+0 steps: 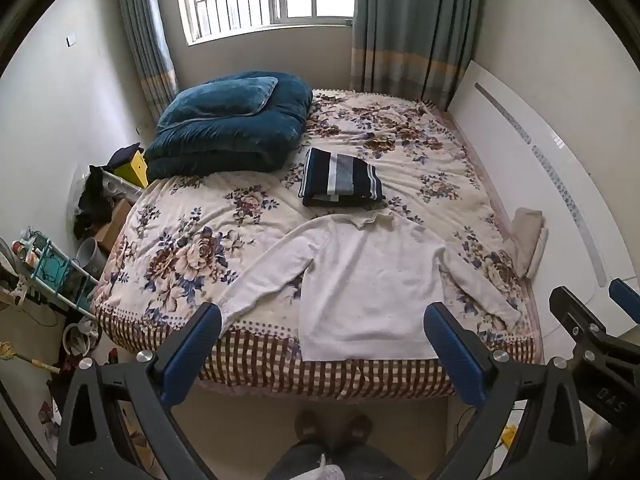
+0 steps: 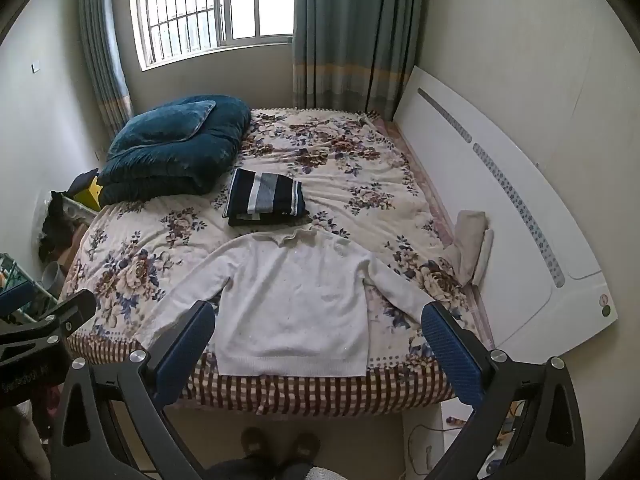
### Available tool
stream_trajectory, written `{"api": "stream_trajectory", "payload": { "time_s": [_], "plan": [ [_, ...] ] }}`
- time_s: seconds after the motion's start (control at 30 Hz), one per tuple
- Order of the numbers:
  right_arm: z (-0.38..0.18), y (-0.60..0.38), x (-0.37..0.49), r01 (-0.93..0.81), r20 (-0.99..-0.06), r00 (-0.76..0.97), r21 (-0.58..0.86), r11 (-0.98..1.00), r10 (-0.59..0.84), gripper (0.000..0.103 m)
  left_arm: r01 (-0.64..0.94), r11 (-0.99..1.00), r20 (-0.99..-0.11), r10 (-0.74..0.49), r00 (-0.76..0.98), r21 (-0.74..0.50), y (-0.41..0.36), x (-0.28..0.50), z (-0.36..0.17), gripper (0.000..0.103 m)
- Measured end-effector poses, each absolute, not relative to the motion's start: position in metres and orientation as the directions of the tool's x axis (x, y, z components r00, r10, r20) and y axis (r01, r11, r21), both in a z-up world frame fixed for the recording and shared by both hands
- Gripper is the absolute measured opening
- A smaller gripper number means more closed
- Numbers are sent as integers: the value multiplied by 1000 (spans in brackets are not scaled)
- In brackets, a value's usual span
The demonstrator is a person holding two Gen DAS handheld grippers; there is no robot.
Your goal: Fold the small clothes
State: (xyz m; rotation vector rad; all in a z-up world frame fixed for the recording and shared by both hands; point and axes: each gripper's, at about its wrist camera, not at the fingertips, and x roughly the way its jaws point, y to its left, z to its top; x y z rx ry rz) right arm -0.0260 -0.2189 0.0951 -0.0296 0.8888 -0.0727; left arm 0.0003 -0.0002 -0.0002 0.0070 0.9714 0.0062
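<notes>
A small white sweater (image 1: pixel 368 280) lies flat on the floral bed, sleeves spread, hem at the near edge; it also shows in the right wrist view (image 2: pixel 296 300). A folded navy striped garment (image 1: pixel 340 178) (image 2: pixel 266 198) lies just beyond its collar. My left gripper (image 1: pixel 324 320) is open and empty, held above the bed's near edge in front of the sweater. My right gripper (image 2: pixel 320 322) is open and empty, at the same height beside it. Neither touches the sweater.
A folded blue quilt and pillow (image 1: pixel 232 128) sit at the bed's far left. A beige folded cloth (image 1: pixel 528 240) lies by the white headboard (image 1: pixel 540 184) on the right. Clutter and a rack (image 1: pixel 52 268) stand on the floor at left. My feet (image 1: pixel 332 428) are below.
</notes>
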Motion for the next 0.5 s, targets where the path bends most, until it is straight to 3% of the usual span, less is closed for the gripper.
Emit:
{"api": "stream_trajectory", "payload": {
  "time_s": [0.5],
  "plan": [
    [102, -225, -18, 51, -772, 631, -67, 996, -84, 103, -4, 1000, -817, 3, 576, 0, 1, 0, -1, 103]
  ]
}}
